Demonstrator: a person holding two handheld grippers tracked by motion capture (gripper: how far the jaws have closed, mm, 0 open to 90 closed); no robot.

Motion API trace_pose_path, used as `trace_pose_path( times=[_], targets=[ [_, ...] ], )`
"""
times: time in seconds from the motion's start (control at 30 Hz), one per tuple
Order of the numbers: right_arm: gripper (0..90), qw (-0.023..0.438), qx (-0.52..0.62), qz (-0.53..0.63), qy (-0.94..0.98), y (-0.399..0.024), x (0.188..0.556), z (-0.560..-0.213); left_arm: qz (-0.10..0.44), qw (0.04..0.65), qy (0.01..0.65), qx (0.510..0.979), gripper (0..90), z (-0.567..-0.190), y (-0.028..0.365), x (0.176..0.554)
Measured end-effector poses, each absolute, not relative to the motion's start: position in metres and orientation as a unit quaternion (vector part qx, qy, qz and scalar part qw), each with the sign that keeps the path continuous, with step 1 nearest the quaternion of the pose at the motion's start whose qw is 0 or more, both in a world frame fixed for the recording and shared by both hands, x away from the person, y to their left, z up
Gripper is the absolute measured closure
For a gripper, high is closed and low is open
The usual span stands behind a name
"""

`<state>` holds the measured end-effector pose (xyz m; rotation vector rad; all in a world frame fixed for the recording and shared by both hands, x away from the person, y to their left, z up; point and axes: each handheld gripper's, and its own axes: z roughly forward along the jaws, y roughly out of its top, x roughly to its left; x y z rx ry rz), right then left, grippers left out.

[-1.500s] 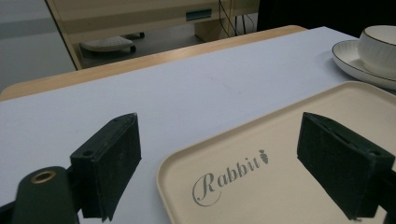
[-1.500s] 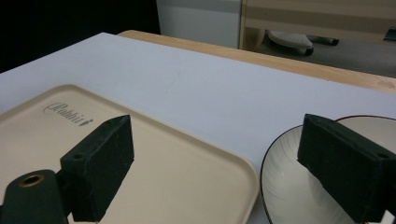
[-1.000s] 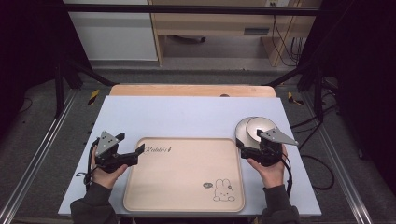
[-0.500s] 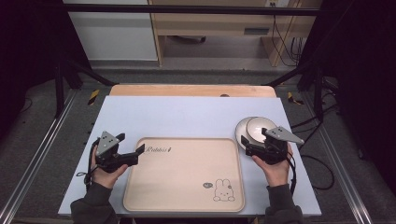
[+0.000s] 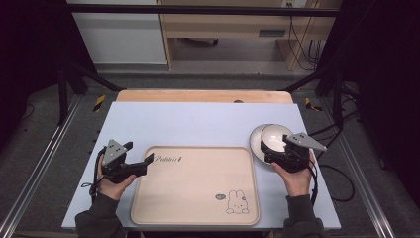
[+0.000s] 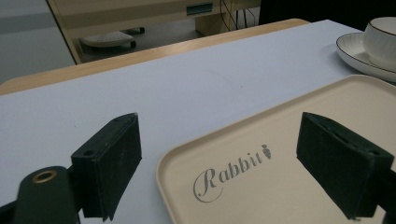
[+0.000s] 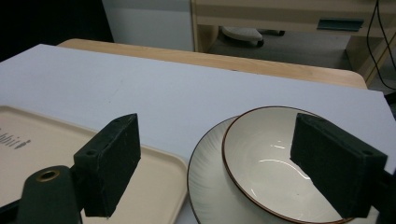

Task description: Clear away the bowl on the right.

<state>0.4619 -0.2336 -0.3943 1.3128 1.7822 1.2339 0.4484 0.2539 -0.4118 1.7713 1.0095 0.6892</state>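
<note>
High view: 1 beige tray (image 5: pixel 198 186) lies flat on the light blue surface (image 5: pixel 198 124), long axis left to right, its rabbit drawing at the near right corner. 1 white bowl (image 5: pixel 274 136) sits upright, mouth up, in 1 saucer (image 5: pixel 256 144) just right of the tray. The left tool (image 5: pixel 140 157) is at the tray's far left corner; the right tool (image 5: pixel 270 152) is over the saucer.

Left gripper view: jaws spread, empty, straddling the tray corner (image 6: pixel 280 154) printed "Rabbit".

Right gripper view: jaws spread, empty, flanking the bowl (image 7: pixel 271 168); the saucer (image 7: pixel 210 186) nearly touches the tray (image 7: pixel 46 135).
</note>
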Motion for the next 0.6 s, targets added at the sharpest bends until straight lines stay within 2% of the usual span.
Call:
trace_pose_path(
  times=[0.6],
  targets=[
    [16.2,0.312,0.506,0.449,0.667,-0.2409,0.4665,-0.3900,0.282,0.472,0.414,0.725,13.6,-0.4129,0.2540,0.4489]
  ],
)
